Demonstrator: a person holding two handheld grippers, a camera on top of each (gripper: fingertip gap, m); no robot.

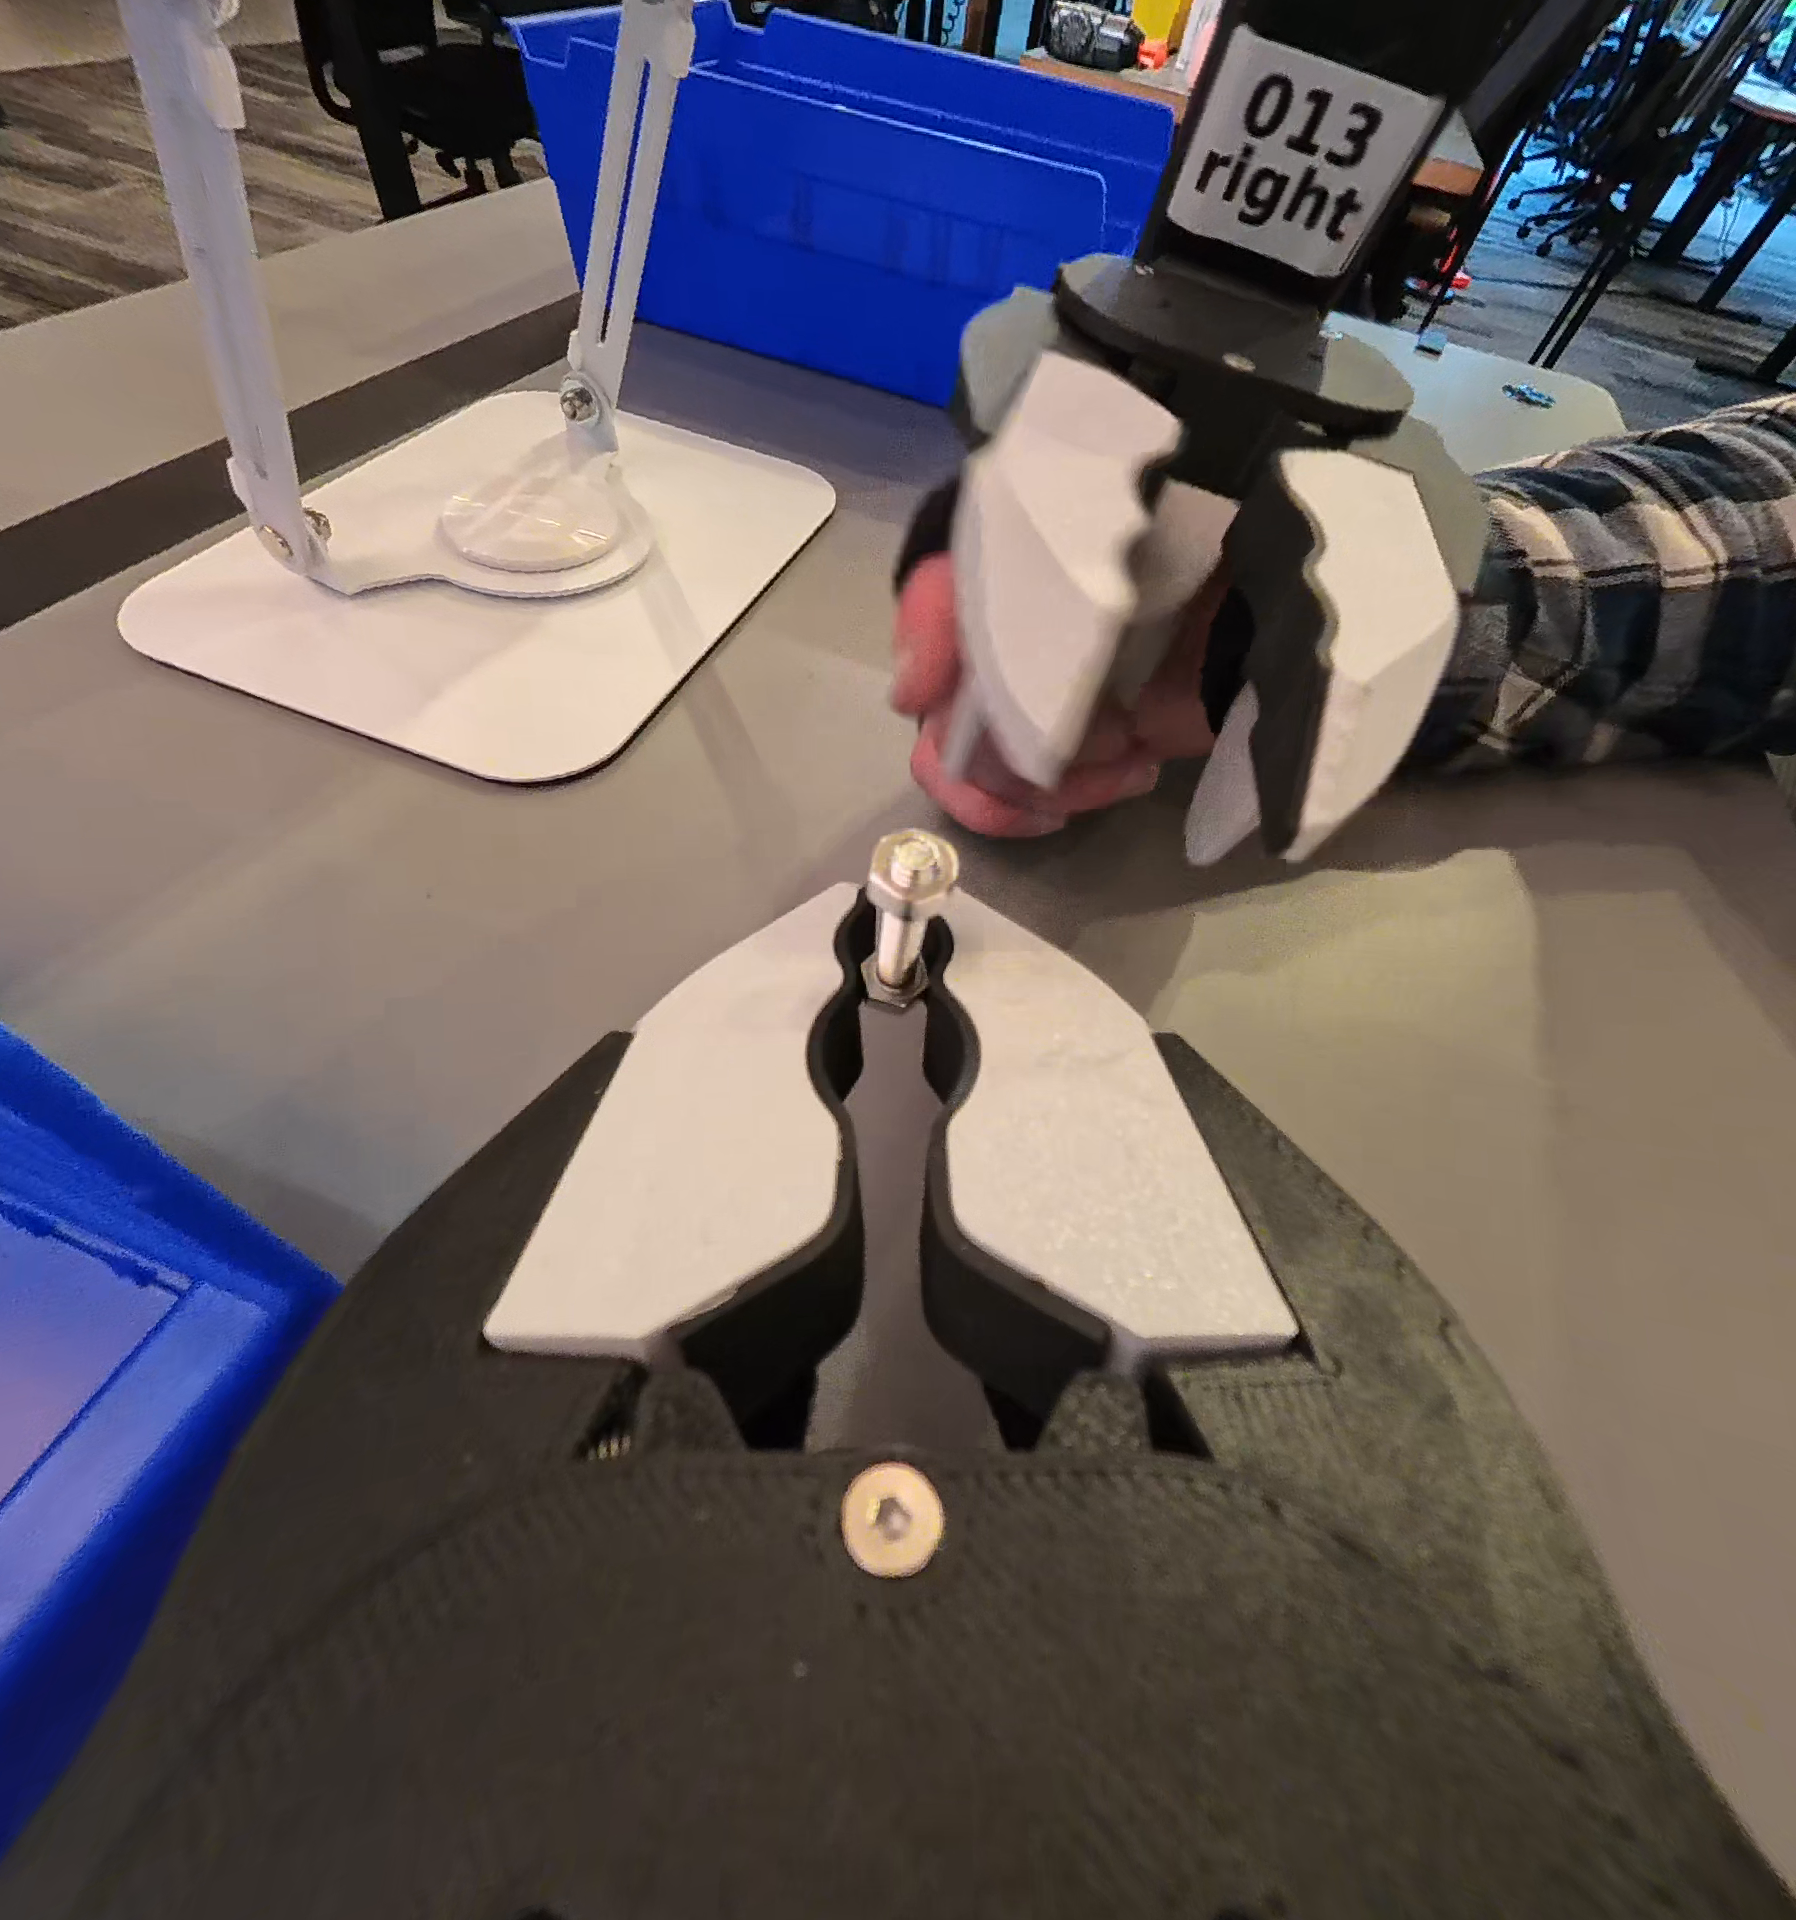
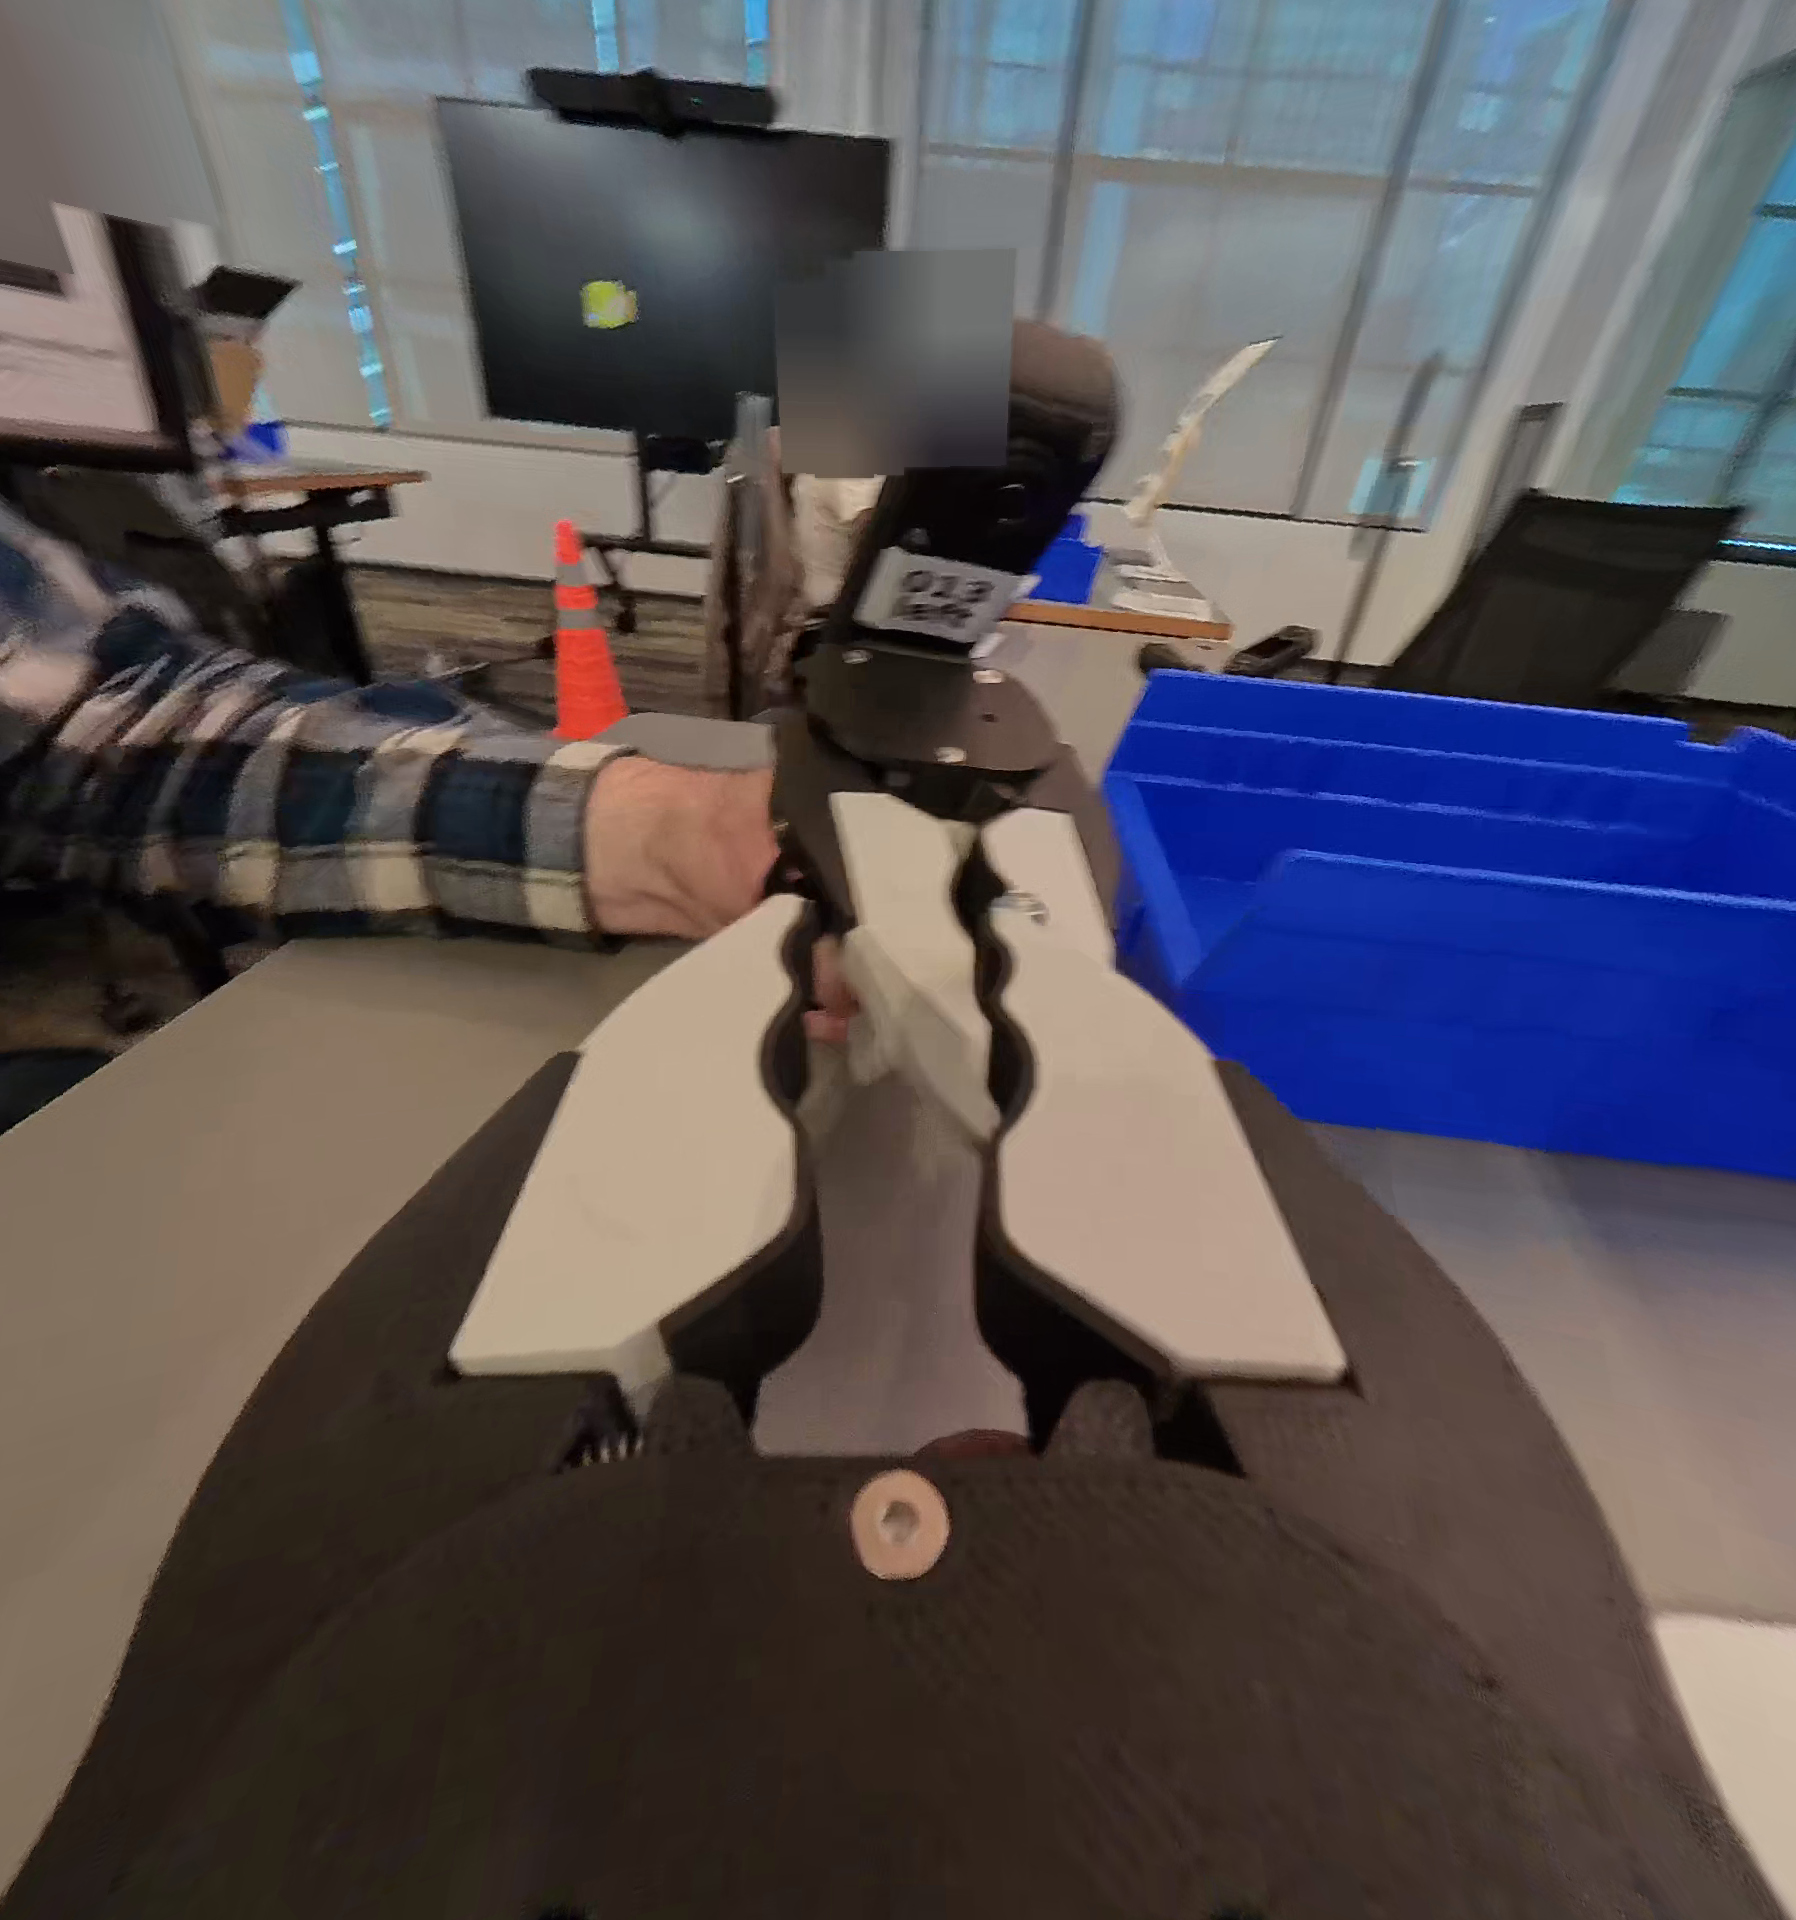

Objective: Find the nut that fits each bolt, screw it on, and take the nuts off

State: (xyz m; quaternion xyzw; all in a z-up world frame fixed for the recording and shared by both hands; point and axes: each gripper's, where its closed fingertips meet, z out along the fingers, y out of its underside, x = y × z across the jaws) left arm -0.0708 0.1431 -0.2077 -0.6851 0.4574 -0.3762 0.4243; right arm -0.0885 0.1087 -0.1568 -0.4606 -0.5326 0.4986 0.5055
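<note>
Left wrist view: the left gripper (image 1: 899,951), black-bodied with 2 white-faced fingers, is nearly closed and pinches a short silver steel bolt (image 1: 896,940). The scalloped black pads press on the hexagonal head at the bolt's lower end, and the shank rises between the fingertips. A silver hex nut (image 1: 913,871) sits threaded on the top of the shank, just above the fingertips and clear of them. Beyond it the right gripper (image 1: 1112,800) hangs tips-down over the grey table (image 1: 374,935), its 2 white-and-black fingers spread apart with only air between them, near the nut but not touching it. A hand (image 1: 1019,748) in a plaid sleeve grips its handle. A white lamp-style stand on a flat white base plate (image 1: 478,613) is to the left, a blue plastic bin (image 1: 873,208) lies behind it, and the corner of another blue plastic bin (image 1: 94,1278) is at the near left.

Right wrist view: the right gripper (image 2: 899,971) is blurred; its fingers stand partly open and grip nothing. Through the gap shows the left gripper (image 2: 925,997), pointing toward the camera and held by a hand (image 2: 686,852) in a plaid sleeve. The bolt shows only as a small silver glint (image 2: 1024,906) beside the left gripper's fingers; the nut cannot be made out here. A blue plastic bin (image 2: 1496,935) stands on the table (image 2: 198,1195) at right.
</note>
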